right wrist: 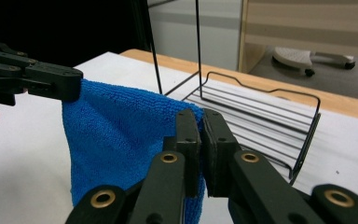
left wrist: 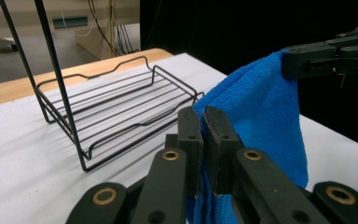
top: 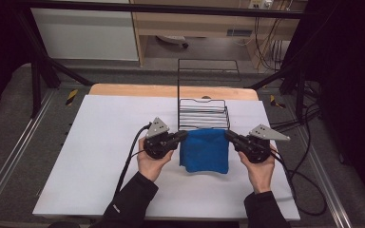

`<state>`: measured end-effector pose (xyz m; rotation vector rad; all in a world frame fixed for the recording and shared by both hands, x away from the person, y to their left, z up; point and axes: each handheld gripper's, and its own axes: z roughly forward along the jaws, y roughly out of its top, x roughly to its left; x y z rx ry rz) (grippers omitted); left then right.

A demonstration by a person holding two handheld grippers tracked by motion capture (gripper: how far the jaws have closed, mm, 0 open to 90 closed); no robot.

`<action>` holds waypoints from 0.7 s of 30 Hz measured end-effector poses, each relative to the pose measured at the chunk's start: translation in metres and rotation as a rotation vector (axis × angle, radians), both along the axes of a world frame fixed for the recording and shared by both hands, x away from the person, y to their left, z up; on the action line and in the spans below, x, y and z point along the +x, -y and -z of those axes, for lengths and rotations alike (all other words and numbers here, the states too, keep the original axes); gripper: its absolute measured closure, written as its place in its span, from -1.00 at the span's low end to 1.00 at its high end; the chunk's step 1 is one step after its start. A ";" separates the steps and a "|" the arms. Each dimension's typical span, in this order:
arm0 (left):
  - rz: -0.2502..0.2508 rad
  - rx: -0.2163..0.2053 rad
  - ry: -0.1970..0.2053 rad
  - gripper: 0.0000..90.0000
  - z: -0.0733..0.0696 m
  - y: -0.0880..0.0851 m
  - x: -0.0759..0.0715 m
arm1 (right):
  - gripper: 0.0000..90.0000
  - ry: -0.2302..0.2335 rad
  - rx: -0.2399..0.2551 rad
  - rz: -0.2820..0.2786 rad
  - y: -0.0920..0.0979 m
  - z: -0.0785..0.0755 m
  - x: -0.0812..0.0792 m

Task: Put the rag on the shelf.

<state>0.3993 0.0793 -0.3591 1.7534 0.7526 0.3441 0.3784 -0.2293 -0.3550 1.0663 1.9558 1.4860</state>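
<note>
From the high view, the blue cloth [top: 204, 149] hangs between the left claw [top: 184, 135] and right claw [top: 228, 135], just before the wire rack [top: 203, 114] near the desk's [top: 100, 142] far edge. In the left gripper view, that claw [left wrist: 204, 116] pinches the cloth's [left wrist: 265, 116] corner. In the right gripper view, its claw [right wrist: 201, 119] pinches the cloth's [right wrist: 116, 140] other top corner, the rack [right wrist: 261, 116] just behind.

Right hand-held gripper [right wrist: 200, 122] pinches the blue cloth [right wrist: 121, 140] corner, wire rack [right wrist: 261, 116] just behind.
</note>
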 end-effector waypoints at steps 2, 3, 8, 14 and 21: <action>-0.002 -0.006 0.011 0.90 -0.003 0.000 -0.001 | 0.92 0.012 0.005 0.003 0.000 -0.003 -0.001; -0.003 -0.008 0.016 0.90 -0.005 0.000 -0.001 | 0.92 0.027 0.005 0.006 0.000 -0.007 -0.002; -0.008 -0.031 0.040 0.90 -0.014 0.001 0.000 | 0.92 0.067 0.007 0.015 0.000 -0.016 -0.006; -0.015 -0.048 0.064 0.90 -0.026 0.000 0.002 | 0.93 0.100 0.006 0.023 -0.002 -0.025 -0.007; -0.019 -0.073 0.098 0.90 -0.041 -0.002 0.004 | 0.93 0.154 0.041 0.031 -0.002 -0.040 -0.008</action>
